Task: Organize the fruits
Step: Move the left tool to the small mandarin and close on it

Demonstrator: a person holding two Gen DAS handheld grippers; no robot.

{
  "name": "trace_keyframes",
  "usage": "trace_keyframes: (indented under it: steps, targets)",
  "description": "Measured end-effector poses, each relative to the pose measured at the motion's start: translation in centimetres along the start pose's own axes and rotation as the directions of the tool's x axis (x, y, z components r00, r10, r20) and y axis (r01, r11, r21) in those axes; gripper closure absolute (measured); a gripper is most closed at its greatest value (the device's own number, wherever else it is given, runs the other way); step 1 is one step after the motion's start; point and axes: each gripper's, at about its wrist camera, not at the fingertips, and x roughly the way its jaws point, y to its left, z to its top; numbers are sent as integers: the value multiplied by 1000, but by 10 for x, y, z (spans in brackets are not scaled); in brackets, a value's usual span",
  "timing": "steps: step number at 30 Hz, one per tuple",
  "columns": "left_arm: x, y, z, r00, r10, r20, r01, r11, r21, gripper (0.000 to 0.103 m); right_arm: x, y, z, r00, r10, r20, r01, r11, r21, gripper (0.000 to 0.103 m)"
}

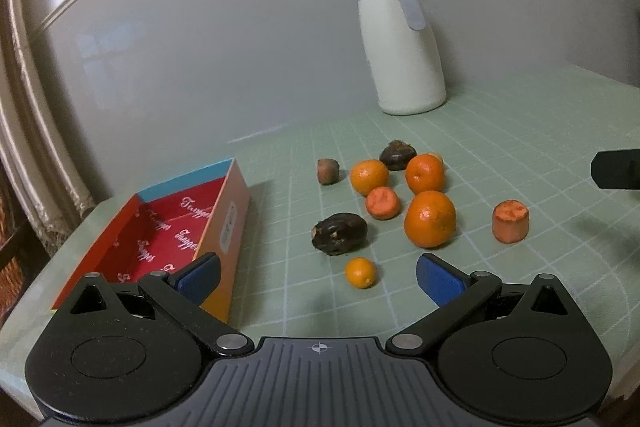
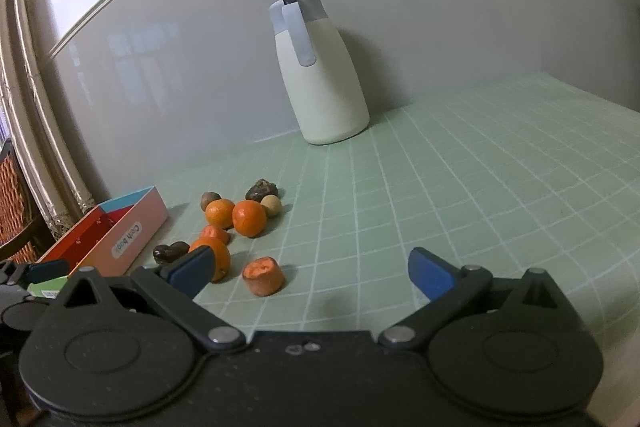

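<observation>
Several fruits lie loose on the green gridded mat [image 1: 500, 147]: three oranges, the largest [image 1: 430, 219] nearest, a small kumquat [image 1: 361, 272], two dark wrinkled fruits [image 1: 339, 233], and two cut orange chunks [image 1: 511, 221]. An open red-lined box [image 1: 168, 231] sits at the left, nothing inside it. My left gripper [image 1: 318, 277] is open, hovering just short of the kumquat. My right gripper [image 2: 310, 273] is open too, with a cut orange chunk [image 2: 264, 275] lying between and ahead of its fingers. The same pile [image 2: 236, 219] and box [image 2: 120, 239] show in the right wrist view.
A white thermos jug [image 1: 402, 43] with a grey lid stands against the grey wall behind the fruit. The right gripper's tip [image 1: 616, 175] pokes in at the left view's right edge. Open mat [image 2: 480, 187] stretches to the right. A curtain and wicker chair [image 2: 12, 211] are at far left.
</observation>
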Motion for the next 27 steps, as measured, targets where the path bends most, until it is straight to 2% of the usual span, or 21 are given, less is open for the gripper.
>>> trace_keyframes:
  steps: [5, 13, 14, 15, 16, 23, 27]
  targets:
    - [11, -4, 4, 1000, -20, -16, 20, 1000, 7, 0, -1, -1, 1, 1000, 9, 0, -9, 1000, 7, 0]
    - [27, -1, 5, 997, -60, -38, 58, 997, -52, 1, -1, -4, 1, 1000, 7, -1, -7, 999, 35, 0]
    - [28, 0, 4, 997, -61, -37, 59, 997, -58, 5, -1, -5, 1, 1000, 8, -1, -7, 999, 38, 0]
    - [30, 1, 4, 997, -67, -41, 65, 996, -64, 18, -1, -5, 1, 1000, 8, -3, -7, 999, 39, 0]
    - [33, 2, 4, 995, -80, -56, 76, 995, -69, 24, 0, -5, 1, 1000, 7, -4, -7, 999, 42, 0]
    - [40, 4, -2, 993, -86, -81, 78, 993, -92, 24, 1, -4, 2, 1000, 17, -5, -17, 999, 41, 0]
    - [42, 4, -1, 989, -113, -94, 104, 990, -96, 41, 1, -3, 2, 1000, 20, -5, -20, 999, 38, 0]
